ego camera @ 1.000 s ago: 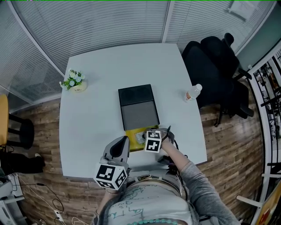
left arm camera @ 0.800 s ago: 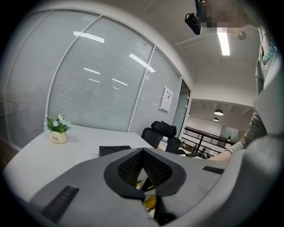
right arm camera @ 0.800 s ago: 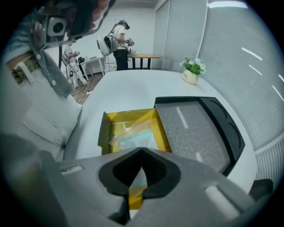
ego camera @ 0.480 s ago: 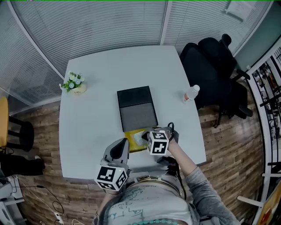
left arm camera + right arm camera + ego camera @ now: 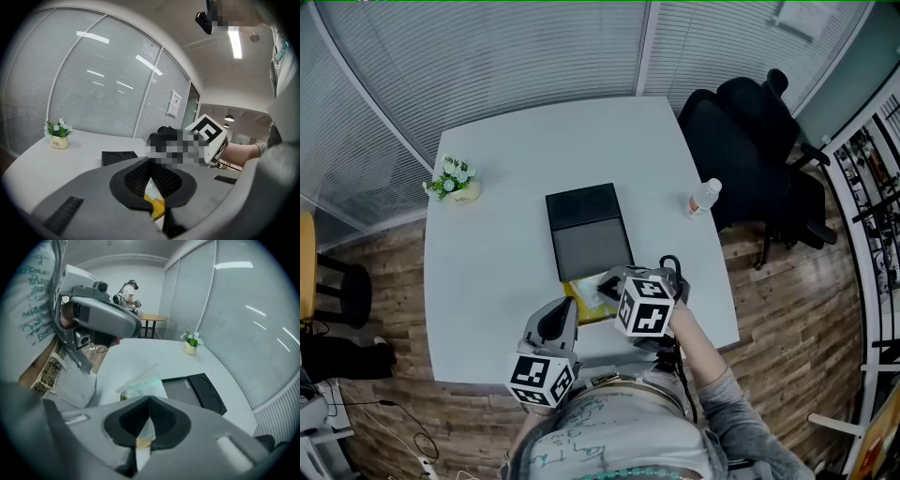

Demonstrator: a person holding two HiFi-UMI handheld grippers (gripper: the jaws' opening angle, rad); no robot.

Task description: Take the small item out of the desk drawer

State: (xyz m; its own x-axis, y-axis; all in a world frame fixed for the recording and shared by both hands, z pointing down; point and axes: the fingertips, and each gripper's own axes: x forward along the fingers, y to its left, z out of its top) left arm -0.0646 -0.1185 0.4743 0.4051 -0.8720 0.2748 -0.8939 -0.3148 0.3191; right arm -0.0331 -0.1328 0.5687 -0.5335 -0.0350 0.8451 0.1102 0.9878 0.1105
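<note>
Right gripper [image 5: 149, 401] first: its jaws are clamped shut on a clear bag [image 5: 140, 380], a thin zip pouch with a teal strip along its top. What is inside the pouch cannot be made out. The bag sticks out ahead of the pads and hangs just above the yellow drawer [image 5: 581, 305], at that drawer's right side, by the near edge of the table [image 5: 487, 262].

And the drawer is open! It is pulled out of the black box [image 5: 586, 230] toward the person, and its yellow inside shows between the two grippers. The box sits at the middle of the table. Its top has a darker far part with two round hollows, both empty in the right gripper view, and a plain grey part nearer the drawer.

Over to the left gripper [image 5: 151, 164]: it hovers at the near edge, just left of the drawer, nose toward it. Its pads are drawn together, with a sliver of yellow and something pale showing in the slit. Whether that sliver is pinched or only seen through the slit cannot be told.

Near the far left corner stands a small pot [image 5: 461, 190] holding white flowers. Close to the right edge stands a bottle [image 5: 703, 197] with a pale cap, contents unclear. A black chair [image 5: 750, 131] is beyond the far right corner.
</note>
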